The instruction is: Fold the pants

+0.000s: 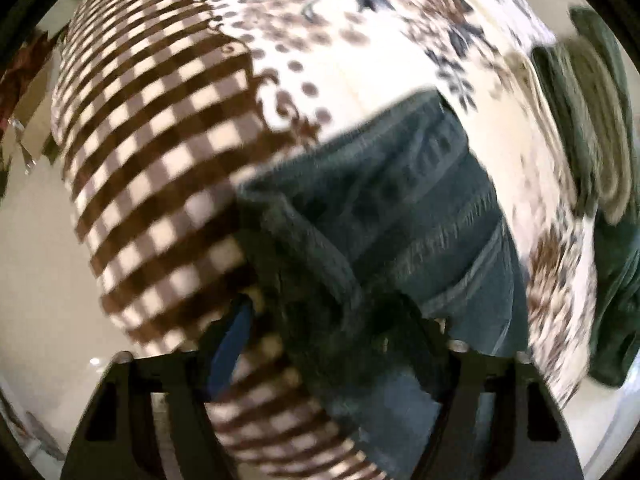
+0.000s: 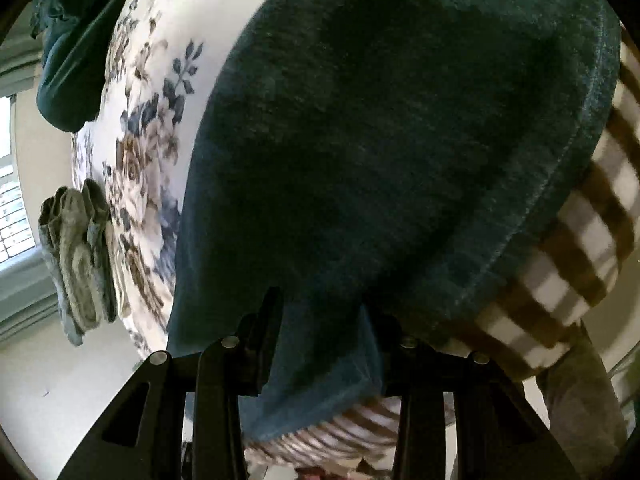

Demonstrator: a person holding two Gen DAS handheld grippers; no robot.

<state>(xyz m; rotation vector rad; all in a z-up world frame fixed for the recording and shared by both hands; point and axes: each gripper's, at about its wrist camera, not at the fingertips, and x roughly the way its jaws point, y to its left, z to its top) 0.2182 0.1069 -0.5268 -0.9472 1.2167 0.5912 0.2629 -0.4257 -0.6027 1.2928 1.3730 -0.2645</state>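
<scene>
Dark teal pants (image 1: pixel 400 208) lie on a bed cover (image 1: pixel 160 160) with brown checks and a floral print. In the left wrist view my left gripper (image 1: pixel 320 320) is shut on a bunched edge of the pants near the waistband; the frame is blurred by motion. In the right wrist view the pants (image 2: pixel 400 140) fill most of the frame, and my right gripper (image 2: pixel 320 320) is shut on their near edge, with cloth pinched between the two black fingers.
A folded grey-green garment (image 1: pixel 592 120) and a dark green garment (image 1: pixel 616 300) lie at the bed's right edge; both show in the right wrist view, folded one (image 2: pixel 80 260), dark one (image 2: pixel 72 60). Pale floor (image 1: pixel 36 280) surrounds the bed. A window (image 2: pixel 12 200) is at left.
</scene>
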